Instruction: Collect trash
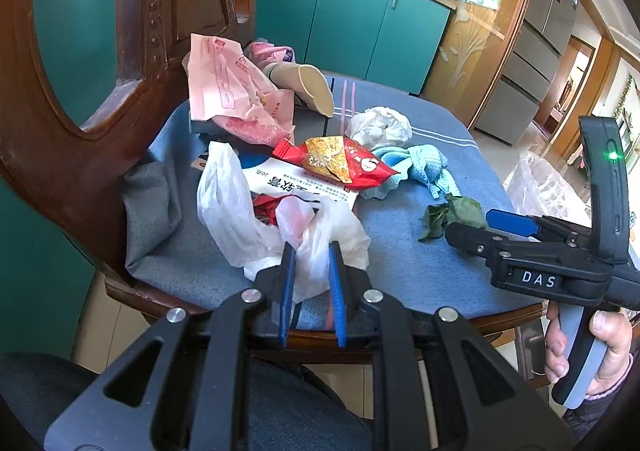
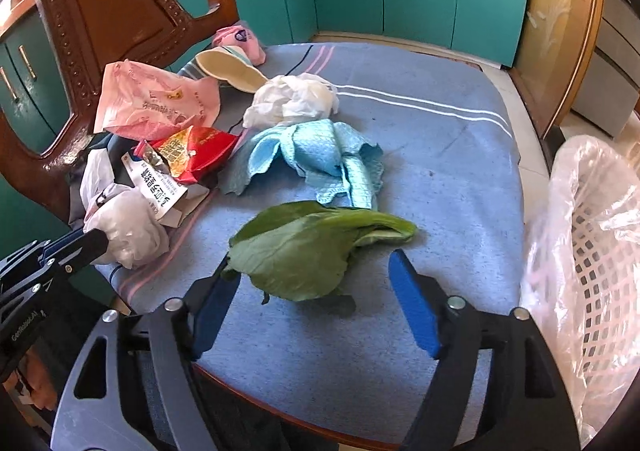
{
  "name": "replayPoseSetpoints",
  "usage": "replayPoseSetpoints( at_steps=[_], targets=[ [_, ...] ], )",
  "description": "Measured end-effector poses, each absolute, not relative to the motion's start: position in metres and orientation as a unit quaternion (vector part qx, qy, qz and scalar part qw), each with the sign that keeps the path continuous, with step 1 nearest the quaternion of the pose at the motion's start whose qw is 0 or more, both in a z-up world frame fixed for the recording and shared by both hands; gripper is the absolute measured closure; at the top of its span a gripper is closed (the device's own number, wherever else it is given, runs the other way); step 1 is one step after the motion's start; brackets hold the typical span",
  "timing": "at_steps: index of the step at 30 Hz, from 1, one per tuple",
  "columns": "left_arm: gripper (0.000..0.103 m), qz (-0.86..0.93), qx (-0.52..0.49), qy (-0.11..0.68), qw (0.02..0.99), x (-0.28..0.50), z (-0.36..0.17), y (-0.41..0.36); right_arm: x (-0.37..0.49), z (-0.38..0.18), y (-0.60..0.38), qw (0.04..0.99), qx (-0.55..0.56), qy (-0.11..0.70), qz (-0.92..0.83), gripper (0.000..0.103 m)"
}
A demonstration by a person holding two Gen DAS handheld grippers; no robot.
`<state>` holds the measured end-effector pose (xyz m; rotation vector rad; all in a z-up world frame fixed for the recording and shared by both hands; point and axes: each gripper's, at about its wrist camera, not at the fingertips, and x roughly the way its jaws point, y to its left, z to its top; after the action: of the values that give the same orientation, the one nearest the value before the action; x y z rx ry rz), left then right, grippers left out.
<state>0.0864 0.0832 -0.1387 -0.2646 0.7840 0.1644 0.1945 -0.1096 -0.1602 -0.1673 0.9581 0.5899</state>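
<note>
My left claw (image 1: 313, 255) pinches the crumpled white plastic bag (image 1: 280, 235) (near the seat's front edge); my right claw (image 2: 316, 283) gapes wide around the limp green vegetable leaf (image 2: 308, 247) on the blue-cushioned chair seat (image 2: 440, 179).

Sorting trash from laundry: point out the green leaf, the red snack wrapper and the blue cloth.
green leaf (image 2: 304, 251), right wrist view, leaf blade
red snack wrapper (image 1: 340, 161), left wrist view, middle
blue cloth (image 2: 320, 155), right wrist view, middle fold

Two close, downward wrist views, sharing chair seat (image 1: 420, 263).
</note>
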Motion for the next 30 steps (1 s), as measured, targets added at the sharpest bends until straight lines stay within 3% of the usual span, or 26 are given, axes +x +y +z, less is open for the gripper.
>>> replayPoseSetpoints(
  at_steps=[8,16,22,24,27,30],
  targets=[
    [0.085,0.082,-0.130,0.383,0.911,0.087,-0.141,0.083,0.208,-0.161,-0.091,0.860,-0.115,0.427,0.256,0.015],
    [0.085,0.083,-0.136,0.385,0.909,0.088,-0.143,0.087,0.215,-0.171,-0.080,0.858,-0.132,0.426,0.254,0.016],
    [0.085,0.085,-0.137,0.384,0.909,0.088,-0.143,0.086,0.216,-0.167,-0.090,0.864,-0.135,0.417,0.247,0.047],
    [0.085,0.087,-0.141,0.381,0.910,0.088,-0.143,0.087,0.216,-0.165,-0.097,0.861,-0.117,0.422,0.258,0.068],
    [0.085,0.089,-0.142,0.377,0.911,0.086,-0.140,0.087,0.213,-0.159,-0.103,0.861,-0.106,0.418,0.271,0.082],
    [0.085,0.092,-0.141,0.369,0.914,0.081,-0.133,0.086,0.206,-0.153,-0.104,0.863,-0.102,0.411,0.277,0.085]
  ],
)
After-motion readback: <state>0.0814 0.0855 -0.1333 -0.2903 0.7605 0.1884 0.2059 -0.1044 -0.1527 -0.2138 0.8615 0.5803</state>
